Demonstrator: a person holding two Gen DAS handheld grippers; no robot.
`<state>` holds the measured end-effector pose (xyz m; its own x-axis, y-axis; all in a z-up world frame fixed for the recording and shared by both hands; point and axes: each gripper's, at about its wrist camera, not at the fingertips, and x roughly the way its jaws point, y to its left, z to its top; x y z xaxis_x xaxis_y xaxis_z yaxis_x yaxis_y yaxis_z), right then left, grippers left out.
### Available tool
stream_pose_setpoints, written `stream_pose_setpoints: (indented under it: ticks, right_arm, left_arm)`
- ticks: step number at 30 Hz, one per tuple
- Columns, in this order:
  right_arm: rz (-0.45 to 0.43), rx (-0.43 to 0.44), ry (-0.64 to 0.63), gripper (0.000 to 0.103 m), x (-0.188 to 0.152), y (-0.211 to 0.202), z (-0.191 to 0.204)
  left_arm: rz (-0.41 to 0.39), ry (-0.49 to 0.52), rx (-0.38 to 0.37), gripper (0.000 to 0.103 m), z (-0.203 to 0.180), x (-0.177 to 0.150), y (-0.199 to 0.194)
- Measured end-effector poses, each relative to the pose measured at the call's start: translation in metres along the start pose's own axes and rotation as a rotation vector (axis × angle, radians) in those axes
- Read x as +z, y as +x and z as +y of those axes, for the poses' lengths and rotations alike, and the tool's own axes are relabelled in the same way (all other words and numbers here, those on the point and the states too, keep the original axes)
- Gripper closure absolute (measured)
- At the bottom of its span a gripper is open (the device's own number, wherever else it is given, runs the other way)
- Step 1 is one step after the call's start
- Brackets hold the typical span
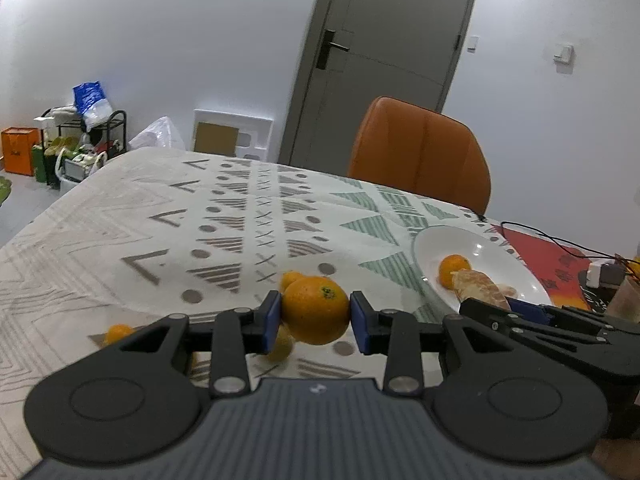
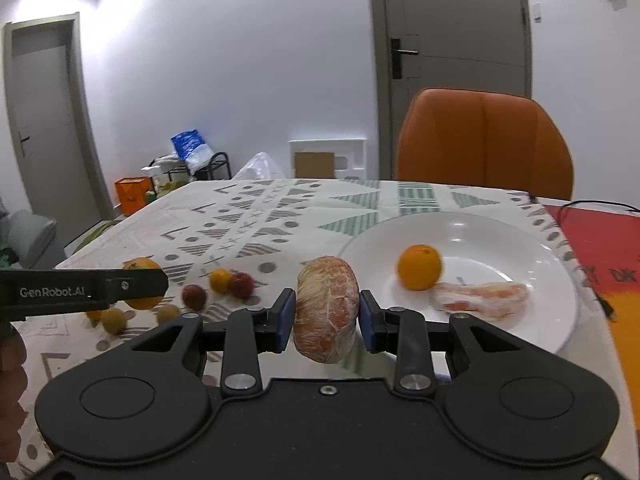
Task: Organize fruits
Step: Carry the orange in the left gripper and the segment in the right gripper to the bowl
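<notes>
Left wrist view: the left gripper (image 1: 316, 316) clamps an orange (image 1: 316, 310) between its blue fingers (image 1: 272, 318), above the patterned tabletop (image 1: 120, 232); a white plate (image 1: 480, 256) lies to the right.

Right wrist view: the right gripper (image 2: 326, 316) grips a peeled citrus piece (image 2: 327, 314) beside the plate (image 2: 500, 236), which holds a small orange (image 2: 420, 267) and another peeled piece (image 2: 482, 301). Small fruits (image 2: 218, 280) lie at left.
</notes>
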<state>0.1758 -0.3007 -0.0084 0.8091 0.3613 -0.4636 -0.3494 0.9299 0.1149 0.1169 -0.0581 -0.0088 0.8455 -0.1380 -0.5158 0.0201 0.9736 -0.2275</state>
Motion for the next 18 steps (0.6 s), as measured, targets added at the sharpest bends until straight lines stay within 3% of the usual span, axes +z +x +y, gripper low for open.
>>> stream_pose_setpoints:
  ticks: [18]
  right_arm:
    - [-0.021, -0.136, 0.099, 0.071, -0.005, -0.016, -0.073]
  left_arm:
    - [0.008, 0.084, -0.066, 0.067, -0.055, 0.008, 0.023]
